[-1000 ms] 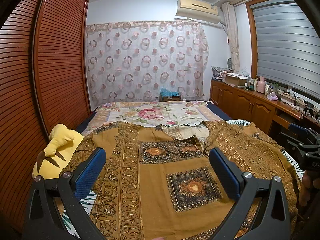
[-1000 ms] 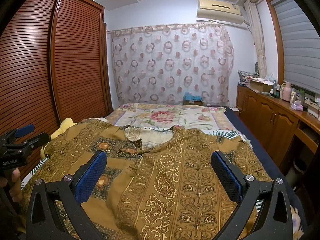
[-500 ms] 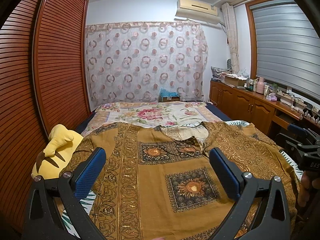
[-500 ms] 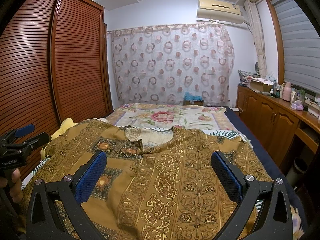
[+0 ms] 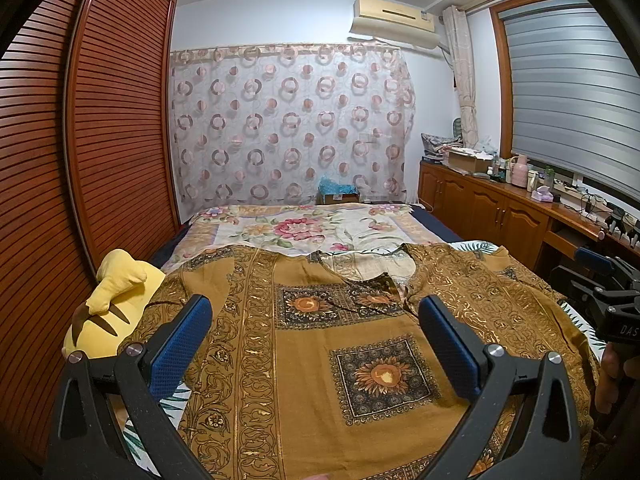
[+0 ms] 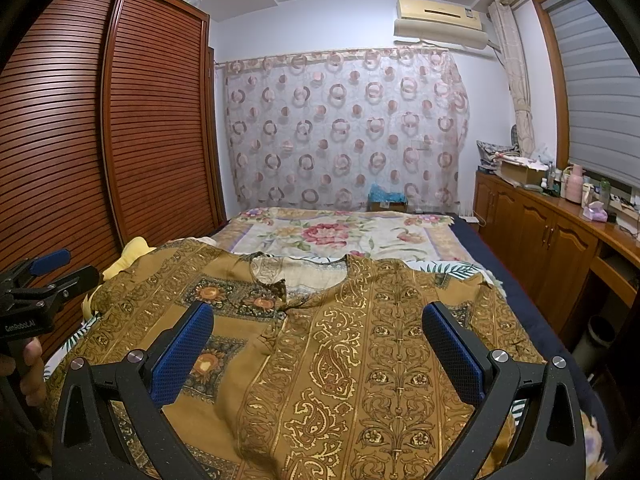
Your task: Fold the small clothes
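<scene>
Both grippers, left gripper (image 5: 316,340) & right gripper (image 6: 318,344), spread wide, empty, above the shirt (image 5: 320,360) lying flat on bed ahead. Only left view shows the whole yellow plush toy (image 5: 114,312), left of its fingers.

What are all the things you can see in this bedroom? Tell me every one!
Shirt: one, mustard-brown with gold patterns, spread flat on the bed.
Bedspread: one, cream with pink flowers, beyond the shirt.
Plush toy: one, yellow, at the bed's left edge beside the wardrobe.
Wardrobe: one, reddish-brown slatted doors, left wall.
Curtain: one, pale with pink rings, back wall.
Air conditioner: one, cream, above the curtain.
Cabinet: one, wooden, right wall, cluttered with small items.
Blind: one, grey, right window.
Left gripper: one, black with blue pads, open above the shirt.
Right gripper: one, the same, open.
</scene>
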### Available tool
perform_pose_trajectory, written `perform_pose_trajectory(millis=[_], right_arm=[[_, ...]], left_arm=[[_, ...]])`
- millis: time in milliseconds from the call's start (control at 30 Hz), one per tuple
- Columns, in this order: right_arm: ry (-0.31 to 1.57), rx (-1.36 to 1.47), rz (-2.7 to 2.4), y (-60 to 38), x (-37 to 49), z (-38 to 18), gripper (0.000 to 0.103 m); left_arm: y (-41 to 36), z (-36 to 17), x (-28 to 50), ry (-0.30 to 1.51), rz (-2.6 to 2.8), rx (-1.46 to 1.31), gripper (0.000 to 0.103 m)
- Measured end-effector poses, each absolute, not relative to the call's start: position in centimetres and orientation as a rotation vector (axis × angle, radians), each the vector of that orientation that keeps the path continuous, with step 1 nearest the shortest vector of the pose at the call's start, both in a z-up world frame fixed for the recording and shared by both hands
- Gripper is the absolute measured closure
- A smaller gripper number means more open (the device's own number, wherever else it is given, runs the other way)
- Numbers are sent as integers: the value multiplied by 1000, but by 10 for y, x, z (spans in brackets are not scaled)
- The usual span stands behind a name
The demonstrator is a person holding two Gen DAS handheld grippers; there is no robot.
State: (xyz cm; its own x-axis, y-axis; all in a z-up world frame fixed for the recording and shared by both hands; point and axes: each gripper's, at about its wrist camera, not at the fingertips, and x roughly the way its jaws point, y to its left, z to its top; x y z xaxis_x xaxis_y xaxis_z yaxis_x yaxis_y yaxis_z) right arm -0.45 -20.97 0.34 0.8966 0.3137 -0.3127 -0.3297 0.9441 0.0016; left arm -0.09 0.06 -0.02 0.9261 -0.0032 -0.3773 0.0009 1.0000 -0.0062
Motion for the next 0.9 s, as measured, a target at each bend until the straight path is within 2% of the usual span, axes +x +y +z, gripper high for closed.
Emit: perform_pose_trajectory(millis=[900], right_arm=[[311,-48,341,-208,-6,4,0]], left_arm=[[0,7,-2,384,-3,-6,0]])
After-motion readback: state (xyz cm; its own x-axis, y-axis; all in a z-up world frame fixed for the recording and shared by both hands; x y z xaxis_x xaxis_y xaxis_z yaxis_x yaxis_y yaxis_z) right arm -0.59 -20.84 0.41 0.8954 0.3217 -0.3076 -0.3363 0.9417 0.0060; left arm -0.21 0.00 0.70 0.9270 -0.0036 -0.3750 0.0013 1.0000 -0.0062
